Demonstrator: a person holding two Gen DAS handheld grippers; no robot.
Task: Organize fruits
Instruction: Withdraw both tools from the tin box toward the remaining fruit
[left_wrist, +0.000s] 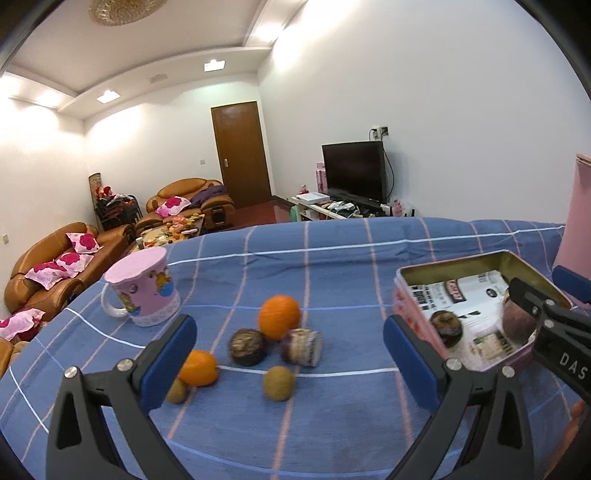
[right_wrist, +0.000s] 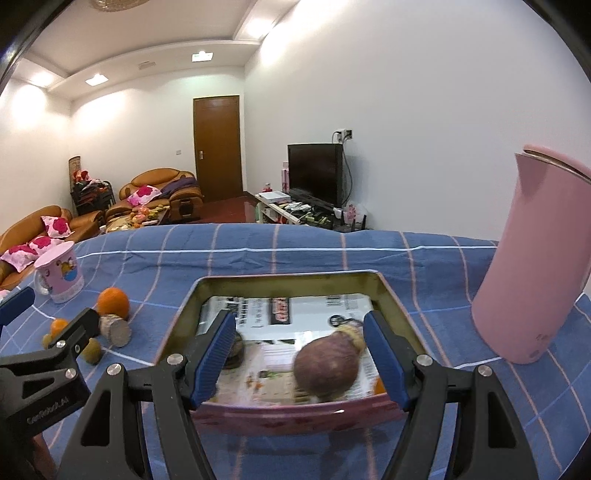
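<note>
Fruits on cloth: a cluster lies on the blue checked cloth (left_wrist: 332, 417) covering the counter, left of the tin – a large orange (left_wrist: 279, 320) at the far side, a dark round fruit (left_wrist: 246, 347) and a cut purple fruit (left_wrist: 301, 347) just in front of it, a smaller orange (left_wrist: 199, 367) to the near left, a green-brown fruit (left_wrist: 279, 382) nearest, another small one (left_wrist: 176, 390) partly behind the left finger.
Fruits in tin: a purple-brown fruit (right_wrist: 327, 363) at the near right, a dark fruit (right_wrist: 236, 350) at the near left, an orange sliver at the near right corner.
Tin (right_wrist: 291, 278): open, rectangular, pink outside, lined with printed paper.
Left gripper (left_wrist: 290, 365): fingers spread wide and empty, framing the cluster; whether above or level with it is unclear.
Right gripper (right_wrist: 299, 358): fingers apart at the tin's near edge, the purple-brown fruit between them, pads not pressing it.
Mug (left_wrist: 142, 293): pink, lidded, far left of the fruits.
Pink jug (right_wrist: 532, 258): upright, right of the tin.
Background: sofas, door, television.
</note>
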